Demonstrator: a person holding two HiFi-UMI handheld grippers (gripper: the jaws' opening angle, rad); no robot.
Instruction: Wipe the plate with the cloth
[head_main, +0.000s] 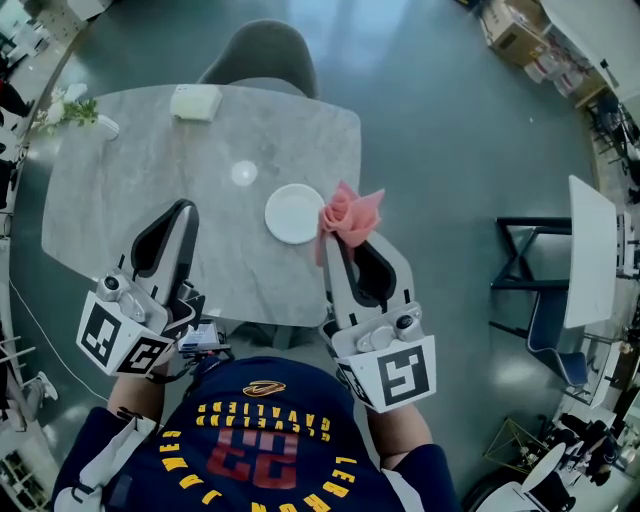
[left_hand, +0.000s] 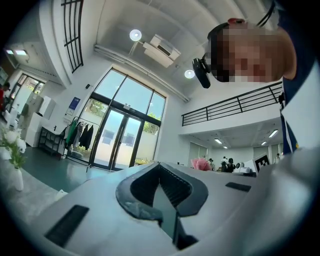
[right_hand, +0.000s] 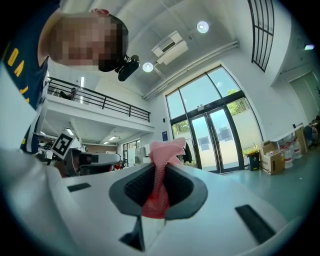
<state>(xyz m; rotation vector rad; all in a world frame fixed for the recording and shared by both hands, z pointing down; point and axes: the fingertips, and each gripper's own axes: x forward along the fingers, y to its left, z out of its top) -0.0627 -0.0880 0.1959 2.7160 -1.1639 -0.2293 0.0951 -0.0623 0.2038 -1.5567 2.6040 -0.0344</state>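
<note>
While the right claw (head_main: 338, 245) grips the pink cloth (head_main: 352, 212) near the plate (head_main: 292, 214) by the surface's (head_main: 140, 150) near edge, the left claw (head_main: 180, 215) is clenched empty; unsteadied, the plate may skid off.

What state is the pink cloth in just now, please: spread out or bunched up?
Bunched up: the cloth is pinched into a crumpled tuft between the right gripper's shut jaws.

Bare worktop (head_main: 150, 190) lies free between my left tool (head_main: 182, 210) and the plate (head_main: 293, 214). The cloth (head_main: 350, 213) pinched in my right tool (head_main: 345, 236) hangs by the plate's right edge. Farther off stand a small round disc (head_main: 243, 173), a white box (head_main: 196, 102) and a flower vase (head_main: 80, 110); a chair (head_main: 262, 55) closes the far side
</note>
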